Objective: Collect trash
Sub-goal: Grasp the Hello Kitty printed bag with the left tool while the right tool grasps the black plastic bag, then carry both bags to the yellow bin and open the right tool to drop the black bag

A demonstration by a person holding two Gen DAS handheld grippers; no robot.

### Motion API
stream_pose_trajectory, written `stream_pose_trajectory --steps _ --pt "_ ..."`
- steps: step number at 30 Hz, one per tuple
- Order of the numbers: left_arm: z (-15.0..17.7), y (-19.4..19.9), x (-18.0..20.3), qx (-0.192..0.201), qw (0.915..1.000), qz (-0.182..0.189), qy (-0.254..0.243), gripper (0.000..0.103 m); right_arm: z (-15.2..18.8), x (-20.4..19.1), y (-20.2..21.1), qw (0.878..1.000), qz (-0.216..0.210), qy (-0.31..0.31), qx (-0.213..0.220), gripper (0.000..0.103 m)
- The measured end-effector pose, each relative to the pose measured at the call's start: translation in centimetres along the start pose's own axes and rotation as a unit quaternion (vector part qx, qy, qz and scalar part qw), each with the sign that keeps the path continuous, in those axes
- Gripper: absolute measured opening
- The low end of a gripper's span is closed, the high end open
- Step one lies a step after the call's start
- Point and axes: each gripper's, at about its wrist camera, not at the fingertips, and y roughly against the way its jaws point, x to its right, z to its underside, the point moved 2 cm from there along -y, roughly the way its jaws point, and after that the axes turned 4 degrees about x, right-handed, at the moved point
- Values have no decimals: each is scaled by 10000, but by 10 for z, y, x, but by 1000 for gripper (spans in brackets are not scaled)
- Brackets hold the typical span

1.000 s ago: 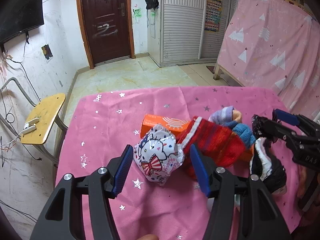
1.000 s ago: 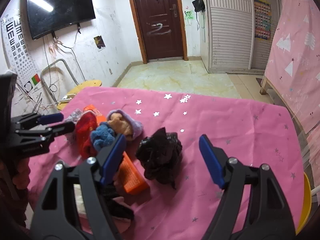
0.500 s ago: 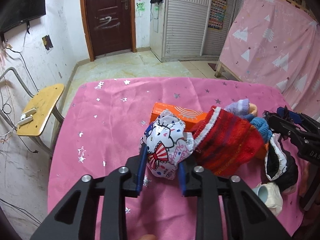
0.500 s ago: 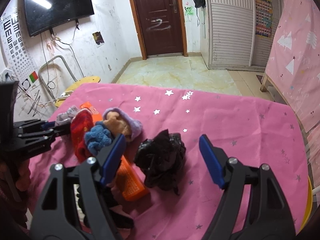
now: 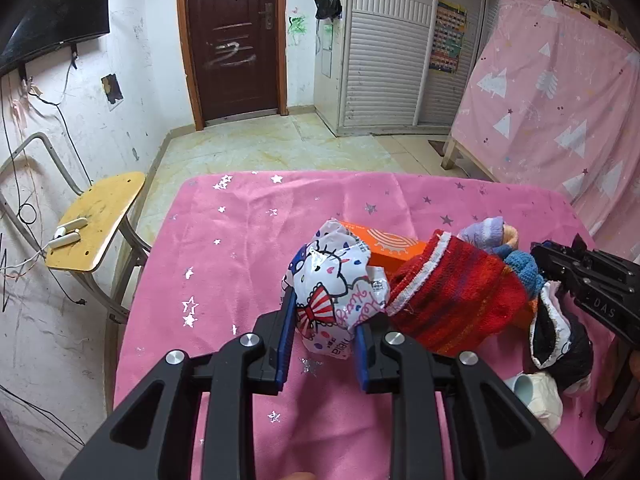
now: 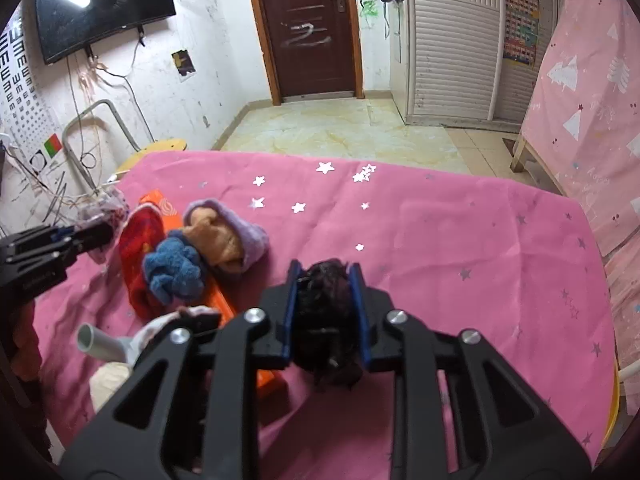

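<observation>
My left gripper (image 5: 325,322) is shut on a crumpled white cartoon-print wrapper (image 5: 334,286), held just above the pink star-print tablecloth (image 5: 240,248). My right gripper (image 6: 325,304) is shut on a crumpled black plastic bag (image 6: 326,312) near the table's middle. The right gripper also shows at the right edge of the left wrist view (image 5: 592,280). The left gripper shows at the left edge of the right wrist view (image 6: 52,248).
A pile lies between the grippers: a red knit sock (image 5: 452,300), a blue sock (image 6: 174,266), a purple and tan sock (image 6: 232,236), an orange box (image 5: 384,244), a black and white sock (image 5: 560,332) and a white cup (image 6: 94,342). A yellow chair (image 5: 96,220) stands left of the table.
Both grippers went from open to shut: the left closed on the cartoon wrapper and lifted it slightly, the right moved forward and closed on the black bag.
</observation>
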Motion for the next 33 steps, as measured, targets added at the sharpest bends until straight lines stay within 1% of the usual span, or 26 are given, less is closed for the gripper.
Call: stream_pose_trajectory --steps 2,3,10,16,23,33 --pt "0 4 2 33 10000 -28 -8 17 1 0 4 10000 -12 -9 55 19" --pt "-1 6 3 54 10000 -43 -12 17 0 0 6 10000 -3 -14 90 12" --pt "-8 28 10 263 9996 -90 -15 17 -2 8 28 9991 -48 -147 397 11" --pt "-17 47 26 434 9990 -58 -45 17 -2 18 49 9973 -105 -294 658 12" --pt "-25 68 63 629 9977 72 -233 17 1 41 79 9935 -86 -535 1001 12" --pt "-34 91 138 869 9932 364 -683 17 15 93 116 9865 94 -943 1336 12"
